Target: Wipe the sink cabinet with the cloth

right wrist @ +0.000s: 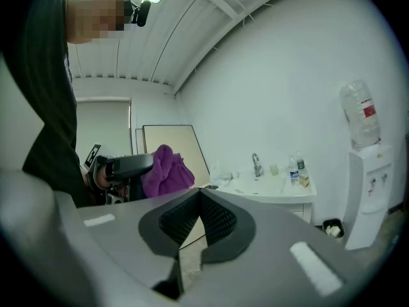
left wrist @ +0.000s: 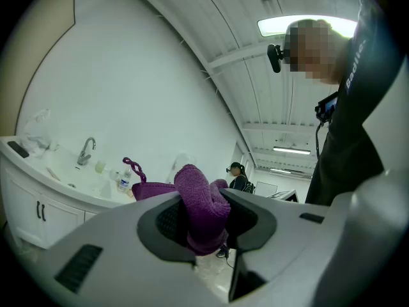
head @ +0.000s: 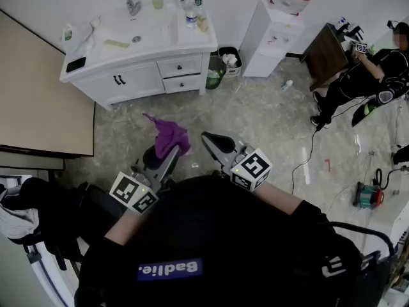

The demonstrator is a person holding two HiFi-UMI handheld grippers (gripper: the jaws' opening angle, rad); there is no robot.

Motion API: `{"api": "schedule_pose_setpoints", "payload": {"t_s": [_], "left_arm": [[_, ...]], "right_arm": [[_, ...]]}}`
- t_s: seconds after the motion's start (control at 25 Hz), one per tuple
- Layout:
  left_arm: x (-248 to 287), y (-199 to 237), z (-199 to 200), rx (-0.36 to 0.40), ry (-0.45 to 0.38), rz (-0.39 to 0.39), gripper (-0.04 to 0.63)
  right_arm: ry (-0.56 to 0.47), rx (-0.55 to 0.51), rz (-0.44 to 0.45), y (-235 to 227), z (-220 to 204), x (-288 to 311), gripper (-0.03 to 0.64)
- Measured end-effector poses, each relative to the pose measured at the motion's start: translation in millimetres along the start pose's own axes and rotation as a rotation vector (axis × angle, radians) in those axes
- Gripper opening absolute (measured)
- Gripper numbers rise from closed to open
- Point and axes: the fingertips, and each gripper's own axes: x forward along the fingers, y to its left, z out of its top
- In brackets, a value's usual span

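**Cloth in hand, sink cabinet not yet reached**

Starting at the left: grips the cloth point(head: 170, 137) in the left claw point(head: 167, 151), jaws pinched hard on a thick purple fold, with the rest bunched above and a thin loop pointing to 11 o'clock. Seen the same in the left gripper view, where the left claw point(left wrist: 204, 219) has the cloth point(left wrist: 199, 200) filling the gap between its pads. Carried high off the floor, probably to stay clean and ready to press flat.

Moving right: holds the right claw point(head: 209, 139) just beside the cloth at its 3 o'clock, jaws drawn together on nothing. Likely parked there as the spare, clear of the wiping side.

Looking ahead to 12 o'clock: faces the sink cabinet point(head: 137, 75), well apart across bare floor, with no contact. Shows a faucet point(head: 132, 2) and a bottle point(head: 190, 15) on top, so calls for wiping around them. Farther right, at 1 o'clock, passes a water dispenser point(head: 271, 34), no part of the job.

Judged as the approach only; wiping not begun.
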Motion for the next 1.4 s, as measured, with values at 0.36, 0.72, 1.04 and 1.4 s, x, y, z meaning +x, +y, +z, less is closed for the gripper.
{"api": "schedule_pose_setpoints", "payload": {"t_s": [0.36, 0.72, 1.04, 1.4], "left_arm": [[9, -1, -2, -0.001, 0.001, 0.013, 0.12], [38, -6, -3, 0.006, 0.008, 0.041, 0.12], [70, -10, -26, -0.014, 0.018, 0.137, 0.12], [81, 24, -19, -0.021, 0.001, 0.17, 0.12]], "right_arm": [[-0.003, 0.009, 0.0, -9, 1, -4, 0.0], [-0.013, 0.022, 0.013, -37, 8, -17, 0.0], [0.025, 0.079, 0.073, -76, -9, -30, 0.0], [0.045, 0.072, 0.081, -100, -9, -3, 0.0]]}}
